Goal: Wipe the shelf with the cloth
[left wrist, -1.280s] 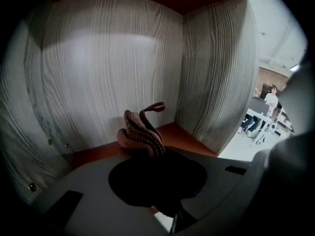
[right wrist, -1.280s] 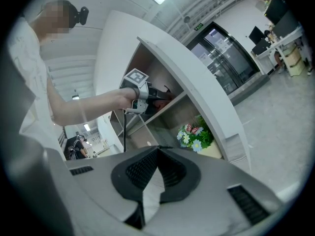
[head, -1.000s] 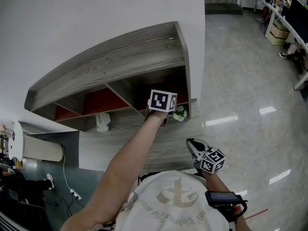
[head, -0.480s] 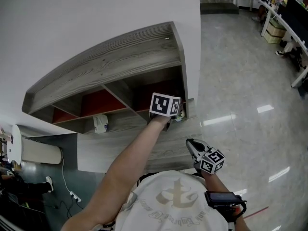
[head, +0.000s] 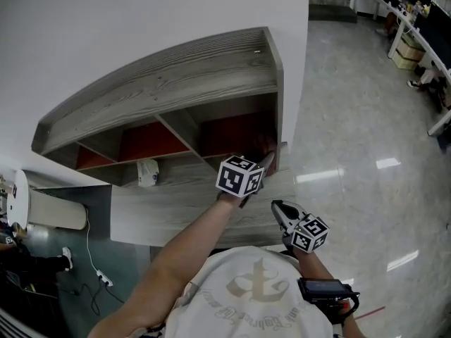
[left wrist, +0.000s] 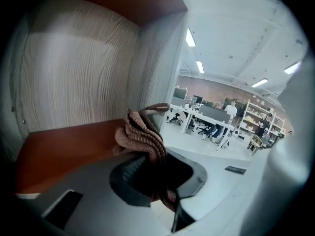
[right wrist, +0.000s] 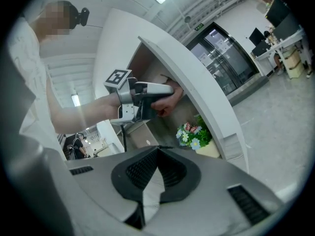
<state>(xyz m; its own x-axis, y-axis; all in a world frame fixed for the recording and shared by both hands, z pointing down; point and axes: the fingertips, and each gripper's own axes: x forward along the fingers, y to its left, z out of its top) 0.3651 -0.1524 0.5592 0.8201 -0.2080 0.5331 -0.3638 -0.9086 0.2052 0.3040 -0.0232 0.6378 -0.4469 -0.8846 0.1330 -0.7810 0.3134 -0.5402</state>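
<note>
The grey wooden shelf (head: 183, 83) has open compartments with red backs. My left gripper (head: 259, 166) is at the mouth of the rightmost compartment, shut on a brown knitted cloth (head: 268, 152). In the left gripper view the cloth (left wrist: 141, 134) bunches up out of the closed jaws, with the compartment's grey side wall (left wrist: 83, 77) just behind it. The right gripper (head: 280, 208) hangs lower, in front of the ledge, shut and holding nothing. From the right gripper view, the left gripper (right wrist: 142, 102) shows above the right gripper (right wrist: 157, 151).
A small pot of flowers (right wrist: 193, 134) stands in the right compartment near its outer wall. A white object (head: 146, 172) sits in the middle compartment. A grey ledge (head: 162, 210) runs below the shelf. Glossy floor (head: 366, 153) lies to the right.
My left gripper with the cloth has drawn back from inside the right compartment toward its front edge. The flower pot, seen earlier in the head view, is now hidden. The right gripper has stayed put.
</note>
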